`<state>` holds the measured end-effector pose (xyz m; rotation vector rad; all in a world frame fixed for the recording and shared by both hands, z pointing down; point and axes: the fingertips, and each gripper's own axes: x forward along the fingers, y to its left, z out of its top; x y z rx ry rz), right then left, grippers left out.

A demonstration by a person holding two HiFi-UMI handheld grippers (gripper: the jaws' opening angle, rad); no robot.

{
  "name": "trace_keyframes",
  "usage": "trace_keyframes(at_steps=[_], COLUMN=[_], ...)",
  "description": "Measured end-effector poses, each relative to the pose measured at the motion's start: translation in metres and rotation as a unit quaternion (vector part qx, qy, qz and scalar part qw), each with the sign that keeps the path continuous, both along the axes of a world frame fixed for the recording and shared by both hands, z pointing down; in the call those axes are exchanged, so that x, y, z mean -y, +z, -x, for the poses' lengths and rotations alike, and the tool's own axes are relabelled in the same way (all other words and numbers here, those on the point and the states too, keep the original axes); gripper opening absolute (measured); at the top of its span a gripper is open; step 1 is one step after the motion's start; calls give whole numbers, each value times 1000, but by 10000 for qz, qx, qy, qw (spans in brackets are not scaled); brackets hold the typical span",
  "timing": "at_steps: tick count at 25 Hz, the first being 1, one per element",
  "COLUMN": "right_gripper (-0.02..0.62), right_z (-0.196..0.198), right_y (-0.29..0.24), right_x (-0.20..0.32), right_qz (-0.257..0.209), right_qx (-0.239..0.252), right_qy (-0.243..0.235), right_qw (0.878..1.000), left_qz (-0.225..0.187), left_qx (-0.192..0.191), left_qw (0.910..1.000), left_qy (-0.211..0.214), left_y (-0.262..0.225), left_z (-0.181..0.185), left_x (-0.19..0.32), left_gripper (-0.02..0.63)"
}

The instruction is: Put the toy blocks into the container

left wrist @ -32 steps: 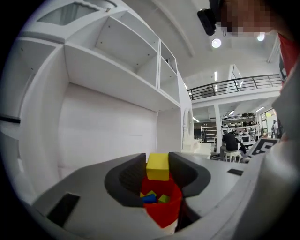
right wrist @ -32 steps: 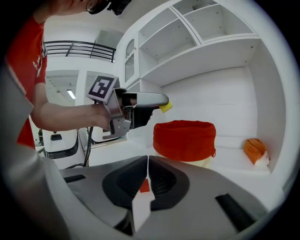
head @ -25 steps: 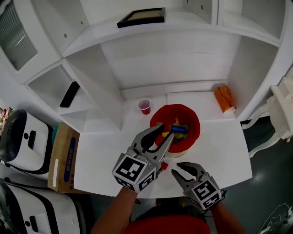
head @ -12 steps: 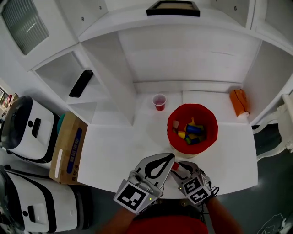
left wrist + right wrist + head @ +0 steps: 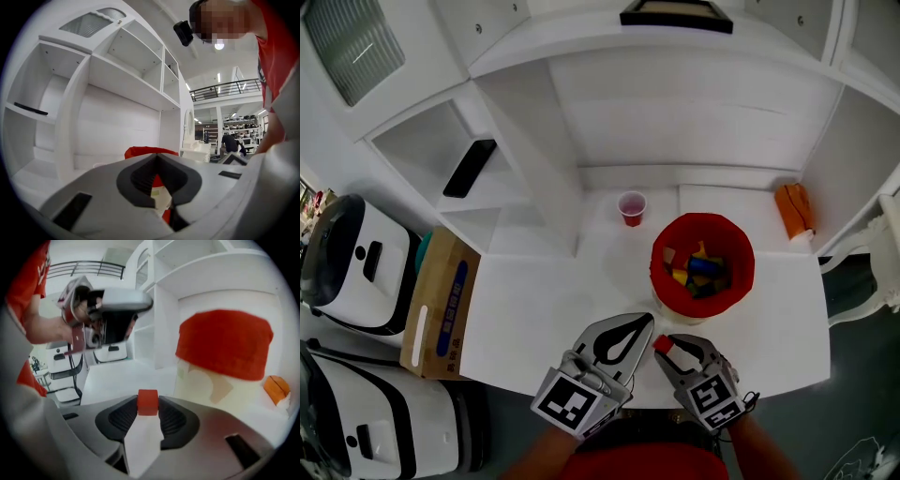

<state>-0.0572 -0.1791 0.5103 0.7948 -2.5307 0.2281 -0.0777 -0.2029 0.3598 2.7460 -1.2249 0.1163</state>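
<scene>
1 red block [image 5: 148, 402] sits at the near edge of the white desk [image 5: 534, 309], between the pads of the right gripper [image 5: 670, 345]. That gripper's jaws have just been closing; they now stand only as far apart as the block is wide, and both pads touch its sides. The left gripper [image 5: 645, 322] hangs just to the left with its jaws together and nothing in them; the red seen past its tips is the tub beyond.

The red container [image 5: 741, 246] stands farther back and a little to the right, near but not touching the grippers. Several coloured blocks [image 5: 703, 267] already lie inside. A small red cup [image 5: 631, 208] stands on the desk beyond the container, to its left.

The step in hand looks like the pick-up of this block. The next move would call for a firm grip, a lift clear of the desk, a carry far and right above the rim, then a release over the other blocks.
</scene>
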Motion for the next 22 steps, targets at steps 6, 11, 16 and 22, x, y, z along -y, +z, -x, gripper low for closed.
trace_keyframes(at_steps=[6, 11, 16, 22], right_gripper=[161, 163, 165, 168], right_z=[-39, -63, -69, -71], right_y=[-131, -186, -175, -193], right_x=[19, 60, 104, 88], right_qz=[-915, -1351, -1090, -1178], right_qx=[1363, 1560, 1277, 1582], right_qy=[860, 1286, 1476, 1293], right_qw=[9827, 9700, 9747, 9718], left_qz=[-474, -512, -499, -559], left_qx=[-296, -401, -382, -366], left_qw=[9984, 9979, 9980, 9977], left_qy=[-75, -56, 85, 117], left_y=[-14, -23, -25, -32], left_z=[-3, -8, -22, -25], left_x=[21, 30, 25, 20], left_gripper=[15, 15, 15, 15])
